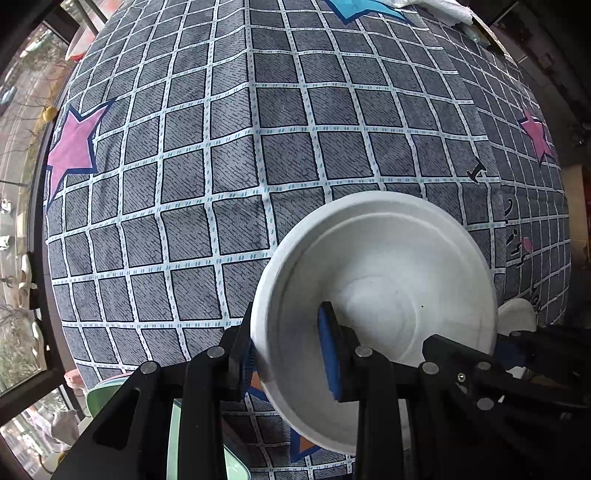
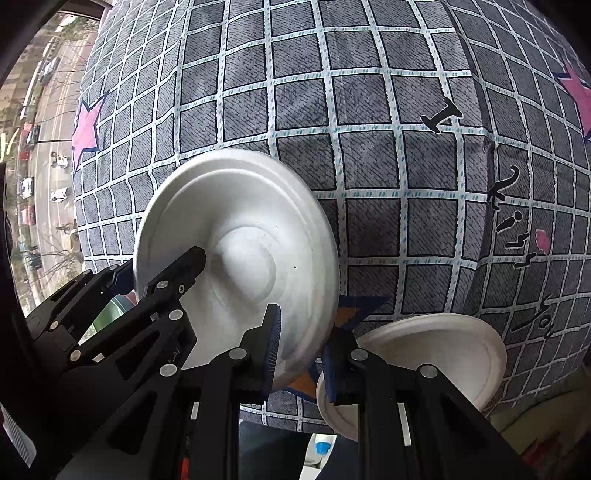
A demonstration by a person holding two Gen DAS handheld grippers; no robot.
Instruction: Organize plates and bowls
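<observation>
A white paper plate (image 1: 373,280) hangs tilted above the checked cloth. Both grippers hold it. My left gripper (image 1: 288,360) has one blue pad inside the plate and one outside its left rim. In the right wrist view the same plate (image 2: 243,236) shows, with my right gripper (image 2: 301,350) around its right rim, one pad each side. The other gripper's black finger (image 2: 184,269) lies across its left side. A second white plate (image 2: 436,354) lies on the cloth behind my right finger.
A grey checked cloth (image 1: 221,155) with pink stars covers the surface. Pale green dishes (image 1: 107,391) sit at the lower left. A window with a street view (image 2: 40,122) runs along the left. White fabric (image 1: 436,7) lies at the far edge.
</observation>
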